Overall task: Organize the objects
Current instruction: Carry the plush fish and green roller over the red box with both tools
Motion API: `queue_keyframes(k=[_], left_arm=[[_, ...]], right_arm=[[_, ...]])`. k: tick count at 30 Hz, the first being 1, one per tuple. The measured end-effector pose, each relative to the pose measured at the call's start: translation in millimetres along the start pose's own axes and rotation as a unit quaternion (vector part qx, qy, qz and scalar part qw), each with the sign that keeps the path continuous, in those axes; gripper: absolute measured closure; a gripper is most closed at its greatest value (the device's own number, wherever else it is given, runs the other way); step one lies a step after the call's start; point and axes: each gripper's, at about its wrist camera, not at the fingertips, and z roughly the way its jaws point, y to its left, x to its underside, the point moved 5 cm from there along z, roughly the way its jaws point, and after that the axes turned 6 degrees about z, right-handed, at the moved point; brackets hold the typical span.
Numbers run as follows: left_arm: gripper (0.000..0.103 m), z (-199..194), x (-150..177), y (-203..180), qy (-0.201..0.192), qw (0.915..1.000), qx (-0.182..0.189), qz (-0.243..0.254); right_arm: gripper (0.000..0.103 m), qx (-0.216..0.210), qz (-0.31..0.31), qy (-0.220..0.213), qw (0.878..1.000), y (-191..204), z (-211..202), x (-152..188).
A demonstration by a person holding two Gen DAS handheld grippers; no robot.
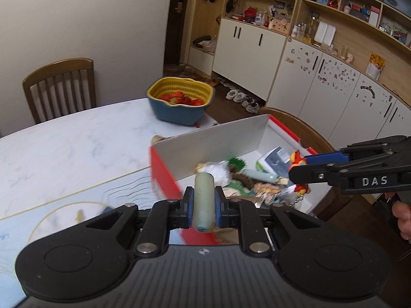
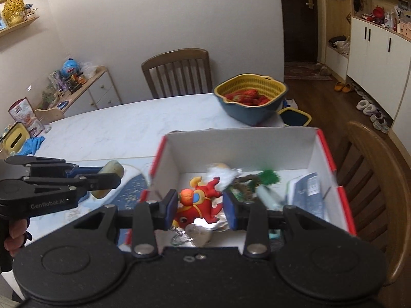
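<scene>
the left hand-held gripper (image 1: 203, 201) is clenched on a pale green tube (image 1: 204, 201), which stands between the blue pads with both ends sticking out. the right hand-held gripper (image 2: 200, 205) is grasping a red plush toy (image 2: 197, 205), a small figure with an orange head and a little metal chain hanging below it. both things are held above the near part of the red and white box (image 2: 326, 154), which sits on the right side of the marble tabletop (image 2: 115, 128), and the box holds more loose things: a green brush, packets, a booklet.

what could go wrong, in my judgement: the tube is smooth and round, so it could slip or turn out between the pads if the hand swings fast. the soft toy is only pinched at its body, and its chain could catch on the things in the box and drag them out. the two grippers are near each other and could knock together.

readable writing: "das" on the right gripper in the left wrist view, and "genrobot.ai" on the left gripper in the right wrist view. the print on the packets is too blurred to read.
</scene>
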Motion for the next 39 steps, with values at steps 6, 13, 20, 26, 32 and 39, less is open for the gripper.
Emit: queue_keyframes(k=[6,13,20,26,32,39], left_arm=[[0.088,30,-12,-26,0.014,0.9997,0.008,0.016],[0.088,67,-20,-44,0.034,0.9988,0.004,0.034],[0.087,105,-16,-47,0.069,0.9969,-0.007,0.036],[0.088,129,-11,-50,0.096,0.9946,-0.01,0.039],[0.088,144,-8,-52,0.117,0.9922,-0.005,0.041],[0.088,154,-7,-54,0.135,0.9902,0.003,0.037]], right_arm=[[0.067,0.016,0.001,-0.001,1.0,-30,8,-9],[0.067,0.025,0.008,0.005,1.0,-60,29,-22],[0.067,0.03,0.003,0.032,0.999,-73,61,-23],[0.067,0.035,0.003,0.057,0.998,-84,87,-19],[0.067,0.032,-0.001,0.079,0.996,-91,101,-12],[0.067,0.021,-0.008,0.091,0.996,-91,108,-9]])
